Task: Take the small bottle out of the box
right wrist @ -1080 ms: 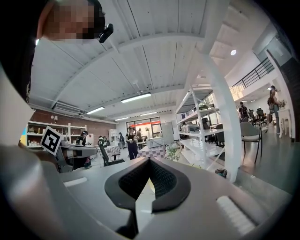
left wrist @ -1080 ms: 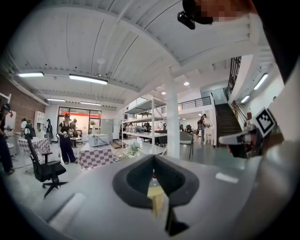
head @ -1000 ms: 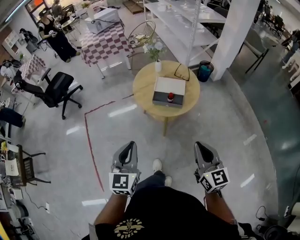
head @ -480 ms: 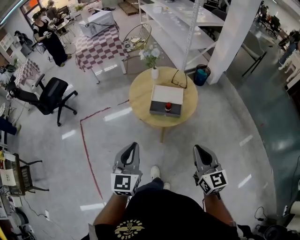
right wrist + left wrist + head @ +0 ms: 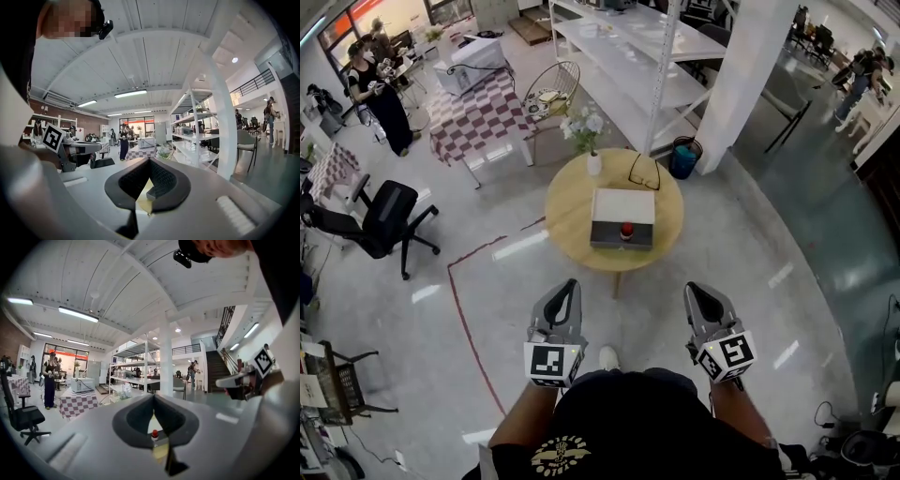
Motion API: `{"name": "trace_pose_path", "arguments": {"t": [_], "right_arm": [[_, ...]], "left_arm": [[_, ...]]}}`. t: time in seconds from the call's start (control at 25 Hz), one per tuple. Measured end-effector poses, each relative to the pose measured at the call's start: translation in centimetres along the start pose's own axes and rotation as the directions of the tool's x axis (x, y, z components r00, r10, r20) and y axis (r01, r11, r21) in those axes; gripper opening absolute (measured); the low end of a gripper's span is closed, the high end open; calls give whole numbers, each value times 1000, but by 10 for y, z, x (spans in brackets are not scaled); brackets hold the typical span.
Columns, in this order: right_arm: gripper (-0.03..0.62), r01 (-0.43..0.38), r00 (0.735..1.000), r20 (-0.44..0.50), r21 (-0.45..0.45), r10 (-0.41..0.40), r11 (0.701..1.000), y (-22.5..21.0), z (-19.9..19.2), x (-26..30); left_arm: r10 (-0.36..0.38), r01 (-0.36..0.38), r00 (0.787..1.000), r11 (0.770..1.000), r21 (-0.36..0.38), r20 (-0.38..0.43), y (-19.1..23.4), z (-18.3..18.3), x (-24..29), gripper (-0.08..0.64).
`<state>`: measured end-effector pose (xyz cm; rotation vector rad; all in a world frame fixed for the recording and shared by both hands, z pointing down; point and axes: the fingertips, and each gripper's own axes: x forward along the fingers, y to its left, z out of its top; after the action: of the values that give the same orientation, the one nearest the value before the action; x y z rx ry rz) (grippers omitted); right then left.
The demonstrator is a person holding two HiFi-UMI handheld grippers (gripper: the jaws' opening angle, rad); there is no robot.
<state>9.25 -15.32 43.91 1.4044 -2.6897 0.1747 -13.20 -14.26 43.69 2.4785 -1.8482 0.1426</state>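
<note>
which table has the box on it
The round wooden table, holding the white box; the other table, farther off to the left, has a checkered cloth.

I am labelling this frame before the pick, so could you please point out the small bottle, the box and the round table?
small bottle (image 5: 626, 230), head view, its red cap.
box (image 5: 623, 205), head view, its white upper surface.
round table (image 5: 567, 208), head view, bare wood left of the box.
</note>
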Motion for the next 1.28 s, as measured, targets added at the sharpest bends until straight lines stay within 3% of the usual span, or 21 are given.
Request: {"name": "trace_pose_path", "arguments": {"t": [0.32, 0.64, 1.0, 1.28], "right_arm": [[8, 10, 1000, -20, -19, -10, 1000, 8, 5, 9], [8, -46, 999, -21, -59, 45, 997, 21, 11, 36], [8, -54, 999, -6, -32, 54, 998, 10, 11, 57], [8, -44, 999, -29, -7, 44, 999, -6, 0, 74]], "left_arm": [[-15, 16, 1000, 999, -52, 13, 11, 1, 5, 0], [35, -36, 999, 994, -99, -14, 34, -11, 2, 0], [55, -57, 997, 998, -39, -53, 48, -16, 10, 0], [57, -61, 997, 996, -67, -53, 54, -12, 36, 0]]}}
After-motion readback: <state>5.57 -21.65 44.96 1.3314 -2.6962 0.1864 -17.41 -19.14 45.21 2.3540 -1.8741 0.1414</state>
